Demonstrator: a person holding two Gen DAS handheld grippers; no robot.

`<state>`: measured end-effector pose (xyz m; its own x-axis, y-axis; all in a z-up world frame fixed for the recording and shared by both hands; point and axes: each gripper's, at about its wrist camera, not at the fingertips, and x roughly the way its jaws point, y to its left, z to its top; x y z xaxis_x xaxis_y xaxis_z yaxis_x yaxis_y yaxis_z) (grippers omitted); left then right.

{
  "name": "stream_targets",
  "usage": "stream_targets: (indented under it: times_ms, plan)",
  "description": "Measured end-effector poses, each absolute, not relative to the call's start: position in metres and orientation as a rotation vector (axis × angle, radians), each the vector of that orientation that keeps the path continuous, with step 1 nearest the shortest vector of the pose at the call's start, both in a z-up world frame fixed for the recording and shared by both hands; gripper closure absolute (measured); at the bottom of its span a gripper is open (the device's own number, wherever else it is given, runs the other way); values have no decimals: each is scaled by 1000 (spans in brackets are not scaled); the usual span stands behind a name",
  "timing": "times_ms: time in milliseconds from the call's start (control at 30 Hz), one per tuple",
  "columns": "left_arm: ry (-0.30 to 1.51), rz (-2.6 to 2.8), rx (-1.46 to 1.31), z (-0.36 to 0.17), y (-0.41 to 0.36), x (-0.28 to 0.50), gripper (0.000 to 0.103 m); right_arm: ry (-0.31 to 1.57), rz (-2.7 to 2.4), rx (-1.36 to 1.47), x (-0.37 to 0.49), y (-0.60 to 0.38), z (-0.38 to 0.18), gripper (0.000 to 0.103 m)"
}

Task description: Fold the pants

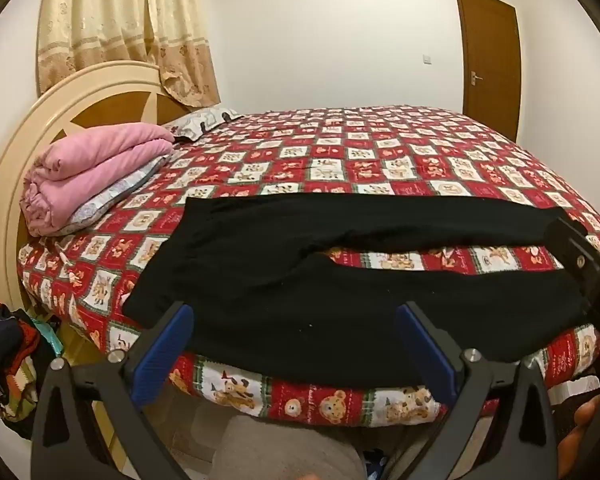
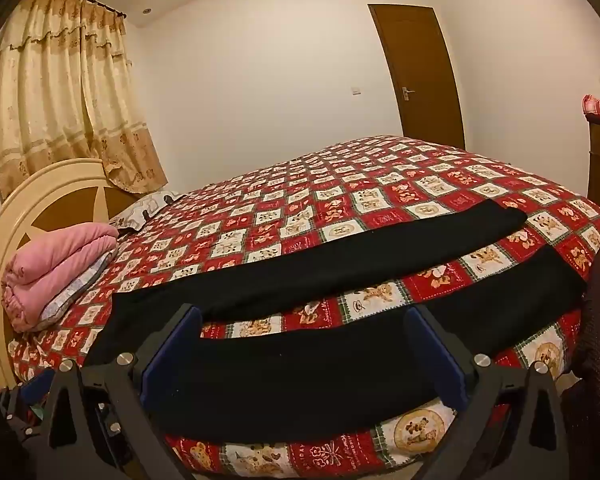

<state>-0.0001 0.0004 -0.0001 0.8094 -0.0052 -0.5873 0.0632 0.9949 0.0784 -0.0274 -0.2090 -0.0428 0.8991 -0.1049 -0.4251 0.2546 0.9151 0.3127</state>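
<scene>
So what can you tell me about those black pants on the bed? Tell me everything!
The black pants look like soft, plain dark cloth. They lie flat and unfolded near the front edge of the bed, on the red and white checked quilt. The waist end points toward the pink blanket side, and the two legs stretch out the other way with a strip of quilt showing between them. The near leg reaches the bed's edge. Both grippers are open and neither holds the pants.
</scene>
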Motion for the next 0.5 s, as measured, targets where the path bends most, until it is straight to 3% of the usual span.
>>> stream_targets:
  times_ms: [500]
  plan:
    - [615,-4,155,-3,-1,-6,0,420,-182,330,-24,-202,-43,1]
